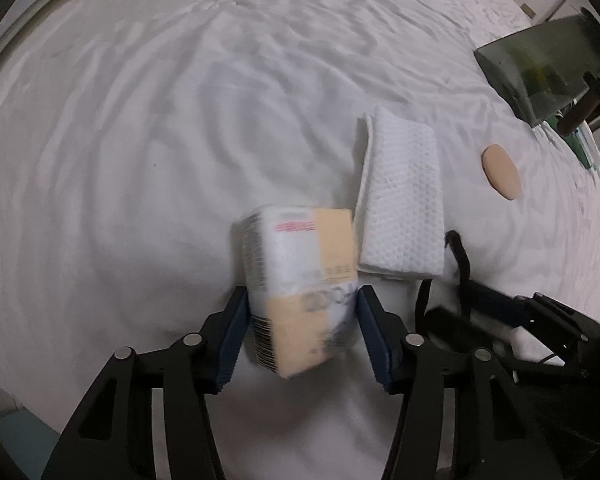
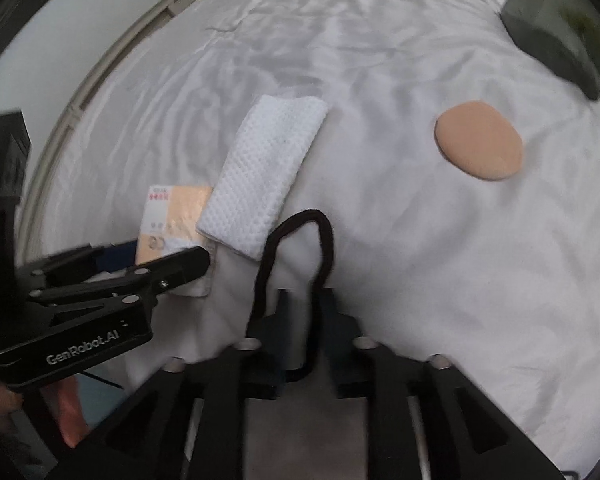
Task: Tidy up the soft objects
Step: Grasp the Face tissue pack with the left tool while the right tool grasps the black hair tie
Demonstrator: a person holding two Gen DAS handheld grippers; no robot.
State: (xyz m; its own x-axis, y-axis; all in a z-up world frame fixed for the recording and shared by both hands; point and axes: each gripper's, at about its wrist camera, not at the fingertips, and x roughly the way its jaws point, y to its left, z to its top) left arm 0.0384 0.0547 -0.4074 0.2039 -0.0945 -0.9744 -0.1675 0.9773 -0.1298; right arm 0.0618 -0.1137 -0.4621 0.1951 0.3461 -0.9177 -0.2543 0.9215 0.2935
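Observation:
A tissue pack [image 1: 300, 280] in white and tan wrapping stands tilted on the white bed sheet [image 1: 140, 140], and my left gripper [image 1: 302, 298] is shut on it, blue pads against both sides. In the right wrist view the same pack [image 2: 172, 216] shows behind the left gripper's fingers [image 2: 180, 264]. A black hair tie [image 2: 328, 236] lies looped on the sheet, one strand running between the fingers of my right gripper [image 2: 304, 296], which stands open around it. A folded white waffle cloth [image 1: 400, 200] [image 2: 264, 172] lies beside the pack. A tan oval puff [image 2: 478, 146] [image 1: 500, 172] rests further right.
A dark boxy object [image 1: 540, 68] [image 2: 556, 24] sits at the far right edge of the bed. The bed's rounded rim [image 2: 80, 100] curves along the left. A hand [image 2: 68, 420] holds the left gripper at the lower left.

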